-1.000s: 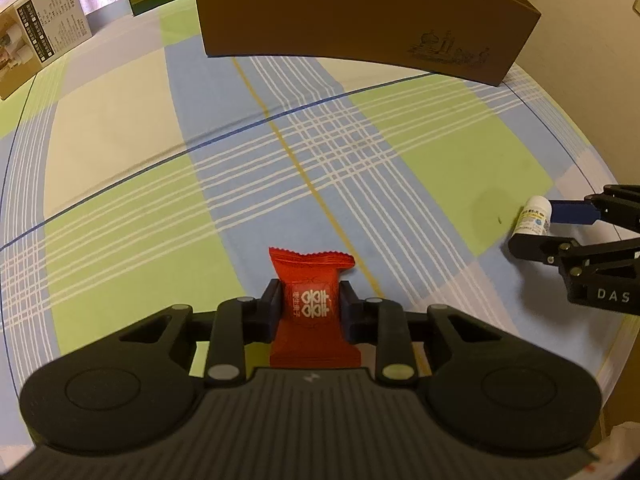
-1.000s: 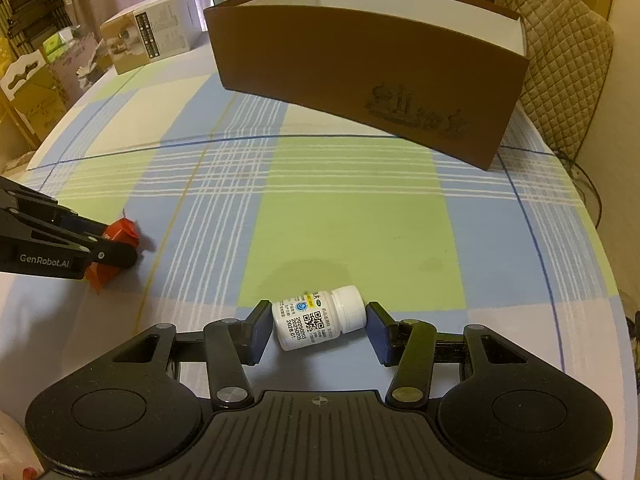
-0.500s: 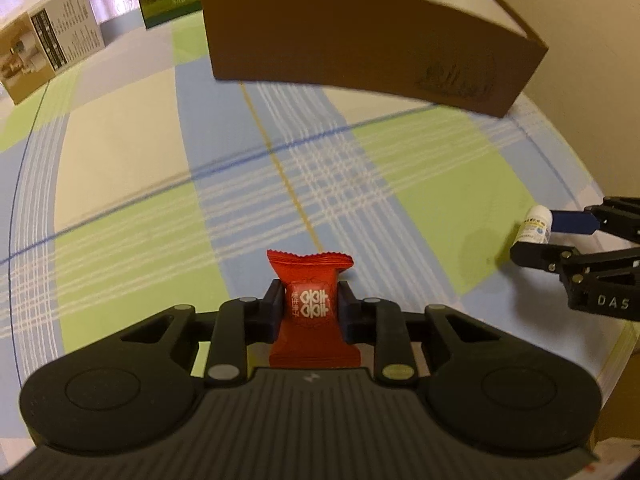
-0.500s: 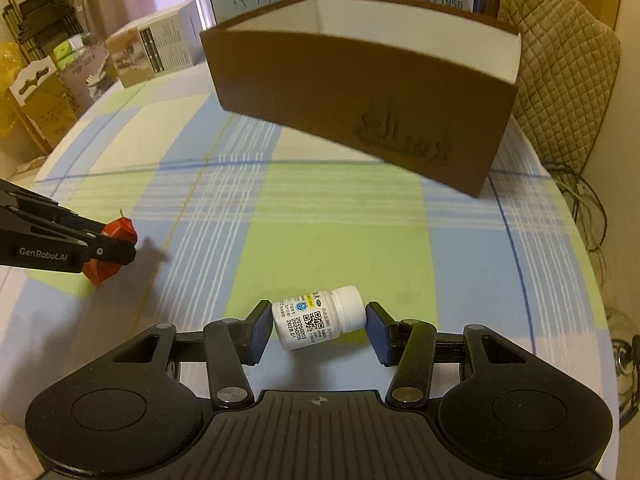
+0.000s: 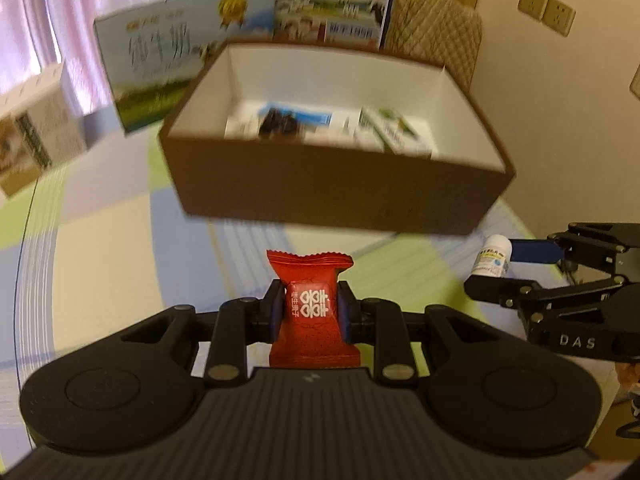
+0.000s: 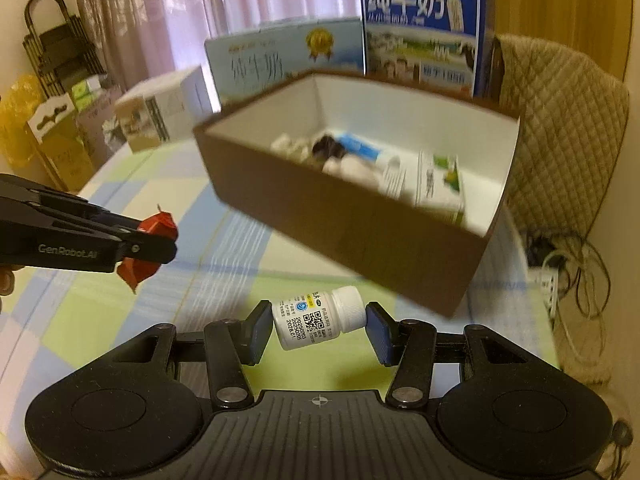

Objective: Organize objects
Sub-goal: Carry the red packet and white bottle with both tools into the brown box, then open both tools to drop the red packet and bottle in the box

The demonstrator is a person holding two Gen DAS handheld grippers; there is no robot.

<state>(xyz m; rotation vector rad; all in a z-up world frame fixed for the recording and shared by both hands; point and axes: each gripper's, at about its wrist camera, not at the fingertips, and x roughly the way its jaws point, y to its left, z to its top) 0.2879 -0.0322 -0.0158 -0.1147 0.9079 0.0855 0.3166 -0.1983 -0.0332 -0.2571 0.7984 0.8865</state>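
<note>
My left gripper [image 5: 309, 305] is shut on a red candy packet [image 5: 310, 308], lifted above the checked tablecloth. My right gripper [image 6: 318, 326] is shut on a small white pill bottle [image 6: 316, 318], held end to end, cap to the right. Ahead of both stands a brown cardboard box [image 5: 328, 188] with a white inside, open at the top, holding several small packs. In the left wrist view the right gripper [image 5: 490, 264] with the bottle [image 5: 494, 256] hangs at the right. In the right wrist view the left gripper [image 6: 160, 246] with the candy [image 6: 154, 226] hangs at the left.
Two milk cartons [image 6: 280, 56] [image 6: 424, 32] stand behind the brown box [image 6: 360, 224]. A white carton [image 6: 164, 116] lies at the back left. A quilted chair back [image 6: 568, 128] is to the right, with cables [image 6: 568, 264] on the floor. The table edge runs along the right.
Both grippers have risen off the table with the candy and the bottle and moved toward the brown box, so its inside now shows. The views are blurred by motion.
</note>
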